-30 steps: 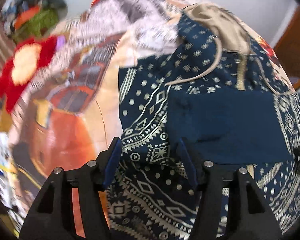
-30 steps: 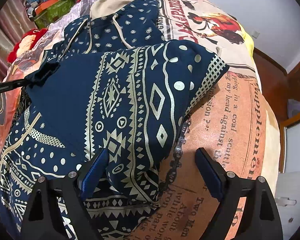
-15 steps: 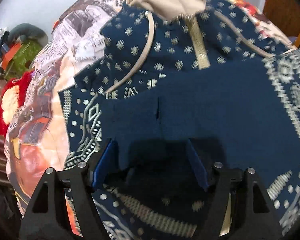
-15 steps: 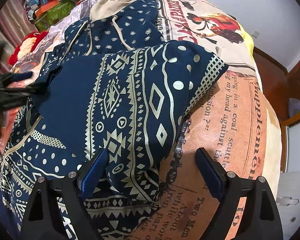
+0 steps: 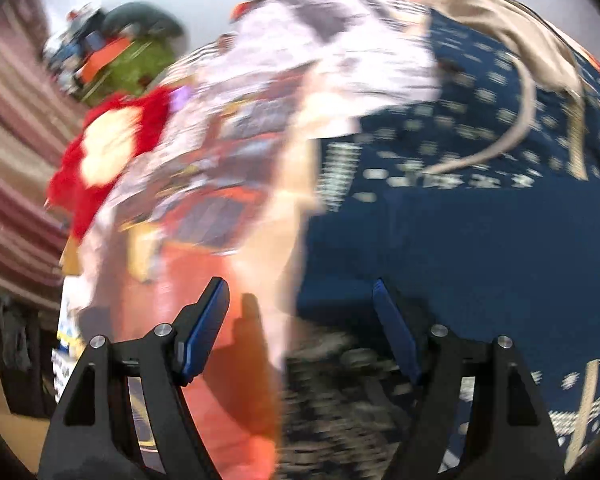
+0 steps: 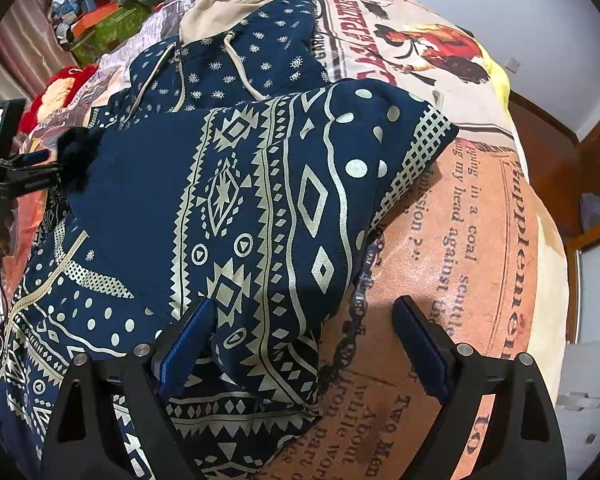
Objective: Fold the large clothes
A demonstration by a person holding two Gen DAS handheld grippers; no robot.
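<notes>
A navy hoodie with cream geometric print and a beige-lined hood lies on the bed, its sleeves folded over the body. My right gripper is open and empty over the hoodie's right edge. My left gripper is open and empty at the hoodie's left edge, in a blurred view. It also shows in the right wrist view, beside the folded sleeve's dark cuff.
A printed bedspread covers the bed. A red and cream plush toy lies at the left edge. A green box with orange items stands by the far wall. A wooden door frame is at right.
My left gripper has swung left and back off the folded sleeve, open and empty, and its view is now blurred. My right gripper has not moved.
</notes>
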